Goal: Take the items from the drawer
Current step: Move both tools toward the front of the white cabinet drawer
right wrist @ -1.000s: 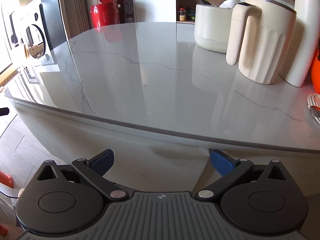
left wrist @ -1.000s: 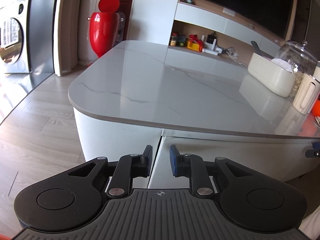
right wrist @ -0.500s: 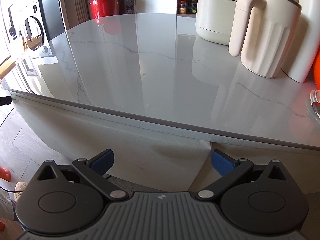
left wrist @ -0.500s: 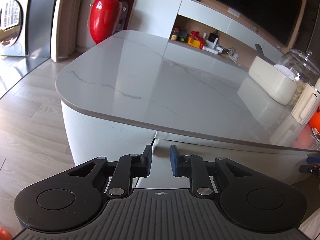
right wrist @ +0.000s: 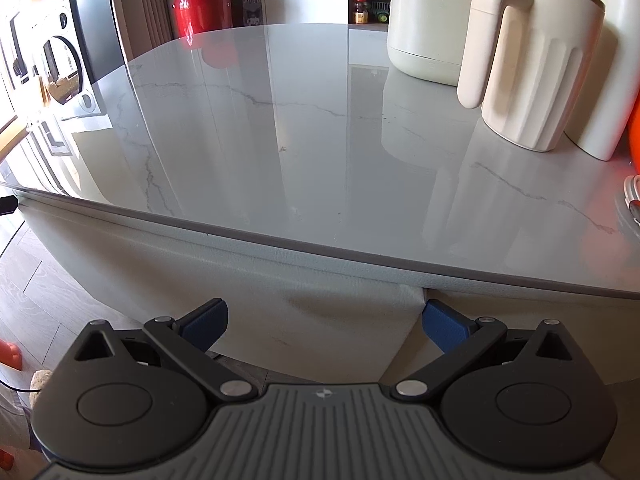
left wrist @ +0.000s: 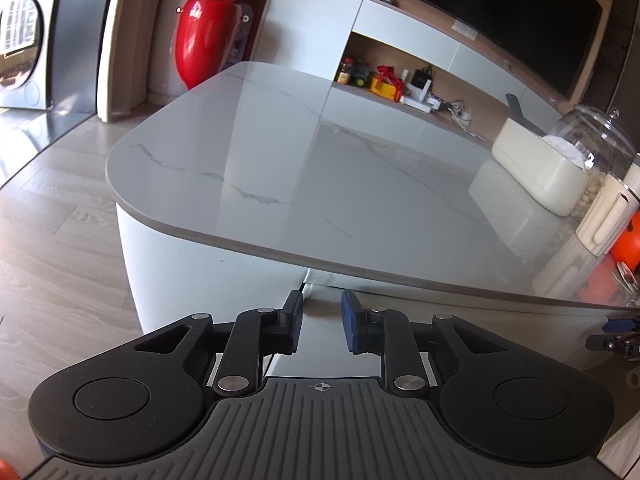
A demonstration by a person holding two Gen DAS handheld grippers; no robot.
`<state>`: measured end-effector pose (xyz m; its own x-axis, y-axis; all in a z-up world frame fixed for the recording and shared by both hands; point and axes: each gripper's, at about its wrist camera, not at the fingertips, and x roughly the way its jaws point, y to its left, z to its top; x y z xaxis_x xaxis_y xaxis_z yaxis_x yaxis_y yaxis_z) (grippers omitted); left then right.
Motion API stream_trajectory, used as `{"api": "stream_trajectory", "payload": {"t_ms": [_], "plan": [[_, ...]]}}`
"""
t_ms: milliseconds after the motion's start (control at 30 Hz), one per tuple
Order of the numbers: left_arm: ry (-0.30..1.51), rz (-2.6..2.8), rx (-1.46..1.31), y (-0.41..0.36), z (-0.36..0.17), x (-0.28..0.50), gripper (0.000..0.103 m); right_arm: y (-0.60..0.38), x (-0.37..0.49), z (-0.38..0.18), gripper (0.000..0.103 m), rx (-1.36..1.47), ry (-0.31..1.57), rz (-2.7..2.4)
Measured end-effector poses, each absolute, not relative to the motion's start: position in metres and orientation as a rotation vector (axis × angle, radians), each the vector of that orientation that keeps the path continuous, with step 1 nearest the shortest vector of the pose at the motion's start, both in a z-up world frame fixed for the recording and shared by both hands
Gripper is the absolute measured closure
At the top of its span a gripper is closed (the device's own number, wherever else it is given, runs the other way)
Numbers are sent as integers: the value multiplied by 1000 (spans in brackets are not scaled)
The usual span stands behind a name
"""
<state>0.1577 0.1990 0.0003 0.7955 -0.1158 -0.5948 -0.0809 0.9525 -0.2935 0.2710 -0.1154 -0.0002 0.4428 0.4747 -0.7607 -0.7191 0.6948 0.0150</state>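
The countertop (right wrist: 304, 152) lies broadly bare, with a canister (right wrist: 424, 28) and jug (right wrist: 532, 68) crowding its right end.

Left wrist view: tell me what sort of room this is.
Likely an open-plan home kitchen and living area: a marble-look island counter with a cream jug, a washing machine at the far left, and a dark TV.

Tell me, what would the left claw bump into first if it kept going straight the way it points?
Probably the pale drawer front under the countertop. The left claw is open and empty, aimed at that panel beside the vertical seam; how far off it is is unclear.
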Motion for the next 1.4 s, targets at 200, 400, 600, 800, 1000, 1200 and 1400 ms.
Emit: {"api": "stream_trajectory", "payload": {"t_ms": [200,400,600,800,1000,1200,1400], "plan": [[659,-32,-343,202,0,160,79,-115,268,-1,0,-336,821,758],[659,-31,-333,201,-1,160,80,-115,265,0,0,-339,818,758],[653,-23,-310,197,-1,158,80,-117,267,-3,0,-325,821,762],[644,-2,-318,196,-2,155,77,-115,265,-4,0,-359,811,758],[643,-6,-356,203,-5,155,73,-111,262,-2,0,-385,808,751],[627,-64,-413,211,-10,154,69,-110,261,-1,0,-373,812,753],[615,-74,-430,208,-14,157,60,-112,263,-2,0,-356,818,755]]}}
